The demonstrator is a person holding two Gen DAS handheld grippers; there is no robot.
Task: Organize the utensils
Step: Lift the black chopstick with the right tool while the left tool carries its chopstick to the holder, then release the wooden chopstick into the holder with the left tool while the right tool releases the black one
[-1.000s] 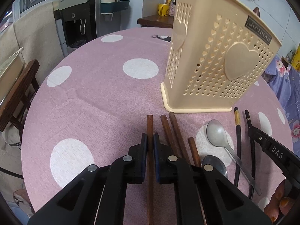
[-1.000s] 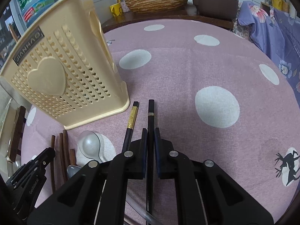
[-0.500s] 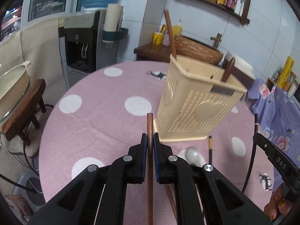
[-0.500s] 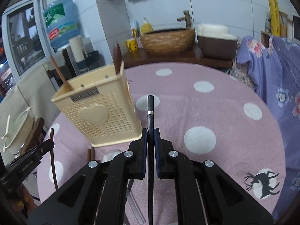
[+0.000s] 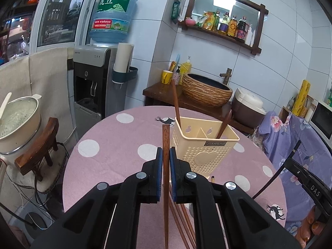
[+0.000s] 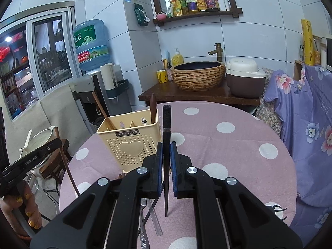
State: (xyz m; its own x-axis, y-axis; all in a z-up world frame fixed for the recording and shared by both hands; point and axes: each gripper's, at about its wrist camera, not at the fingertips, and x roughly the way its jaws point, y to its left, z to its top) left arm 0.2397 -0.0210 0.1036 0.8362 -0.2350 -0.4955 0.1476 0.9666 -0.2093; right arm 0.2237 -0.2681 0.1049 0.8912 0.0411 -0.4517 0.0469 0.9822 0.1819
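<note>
Our left gripper [image 5: 165,161] is clamped on a brown wooden chopstick [image 5: 166,145] and our right gripper [image 6: 165,155] on a black chopstick [image 6: 166,137] — both light, stiff, slick rods, gripped mid-shaft — held above the table [image 6: 238,145] near the cream utensil holder [image 6: 130,143].

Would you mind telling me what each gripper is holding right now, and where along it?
The left gripper clamps a brown wooden chopstick near its thick upper end. The right gripper clamps a black chopstick on its upper half, below the top.
</note>
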